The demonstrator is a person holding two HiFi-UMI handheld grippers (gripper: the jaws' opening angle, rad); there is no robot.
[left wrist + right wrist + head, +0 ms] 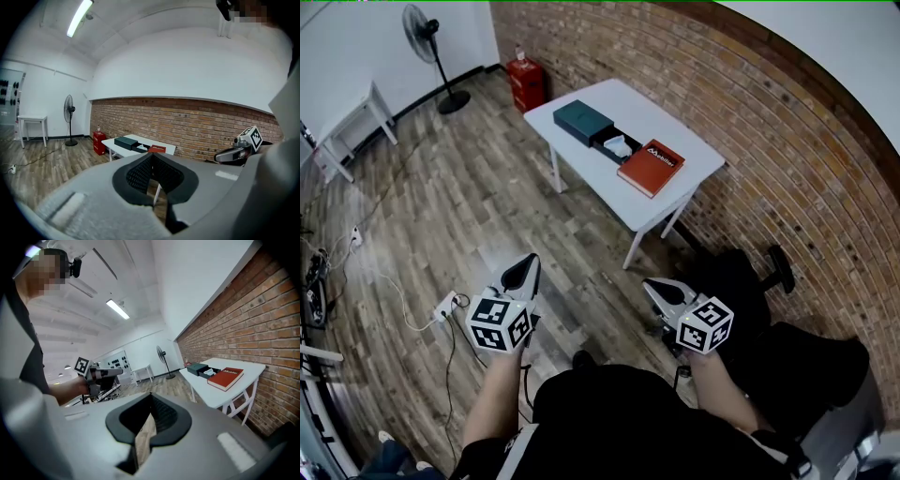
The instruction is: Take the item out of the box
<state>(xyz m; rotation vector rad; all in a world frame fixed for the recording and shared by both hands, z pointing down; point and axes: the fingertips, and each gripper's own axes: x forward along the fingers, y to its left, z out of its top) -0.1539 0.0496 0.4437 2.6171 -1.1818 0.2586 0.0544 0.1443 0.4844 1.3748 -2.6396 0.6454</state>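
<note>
A dark green box (577, 120) lies on the white table (694, 155), far ahead of me. Its drawer is slid out toward the red book (652, 166), and a white item (619, 144) shows inside. Both grippers hang close to my body, well short of the table. My left gripper (528, 267) is shut with nothing in it, and so is my right gripper (656, 288). The left gripper view has the box (125, 141) and book (157, 149) small in the distance past its shut jaws. From the right gripper view the box (198, 368) and book (226, 377) lie off to the right.
A brick wall (750, 112) runs behind the table. A standing fan (427, 37), a red canister (525, 80) and a small white side table (356, 122) stand at the far left. A power strip with cables (445, 305) lies on the wooden floor. A black chair (769, 272) is at my right.
</note>
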